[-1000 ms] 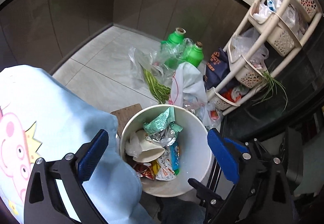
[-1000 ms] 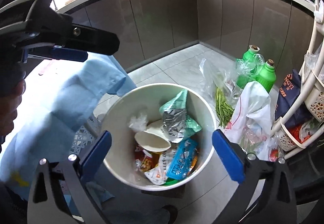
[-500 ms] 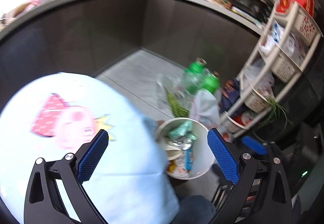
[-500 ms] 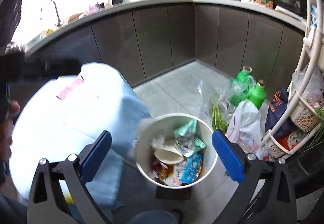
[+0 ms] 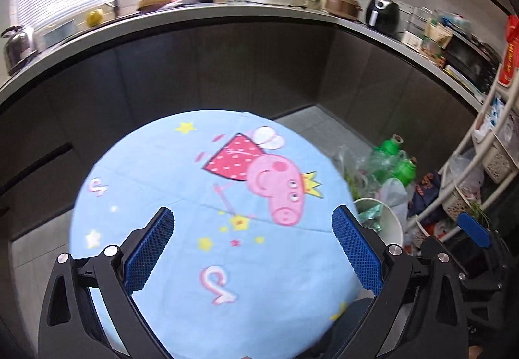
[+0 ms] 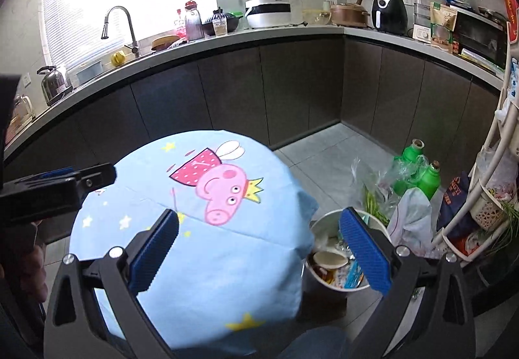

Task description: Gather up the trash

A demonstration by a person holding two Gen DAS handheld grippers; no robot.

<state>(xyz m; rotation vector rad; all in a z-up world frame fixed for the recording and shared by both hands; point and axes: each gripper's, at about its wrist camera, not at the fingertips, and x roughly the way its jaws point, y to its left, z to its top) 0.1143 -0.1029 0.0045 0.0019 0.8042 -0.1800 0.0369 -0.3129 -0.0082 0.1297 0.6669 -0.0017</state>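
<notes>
Your left gripper [image 5: 253, 248]: blue-padded fingers spread wide, nothing between them, held above the round table under a light-blue cartoon-pig cloth [image 5: 181, 196].

Your right gripper [image 6: 259, 248]: jaws likewise wide apart and empty, over the near right edge of that cloth-covered table, with its right finger [image 6: 363, 255] in front of the bin's rim.

White round plastic waste bin [image 6: 324, 219]: on the grey tiled floor [image 6: 324, 148], just beside the table's right edge. Inside it you have the trash: a white paper cup [image 6: 327, 258], crumpled foil and a blue snack wrapper [image 6: 353, 274].

Beside the bin, far side: clear plastic bags with green beans [image 6: 373, 203], two green plastic bottles [image 6: 418, 167], a white plastic bag [image 6: 412, 219].

Cream tiered plastic basket rack [image 6: 486, 190]: at the right, beside the bags.

Grey L-shaped worktop [image 6: 292, 29] above dark cabinets: tap [image 6: 120, 24], steel kettle [image 6: 53, 83], white rice cooker [image 6: 267, 11], black air fryer [image 6: 389, 13].
</notes>
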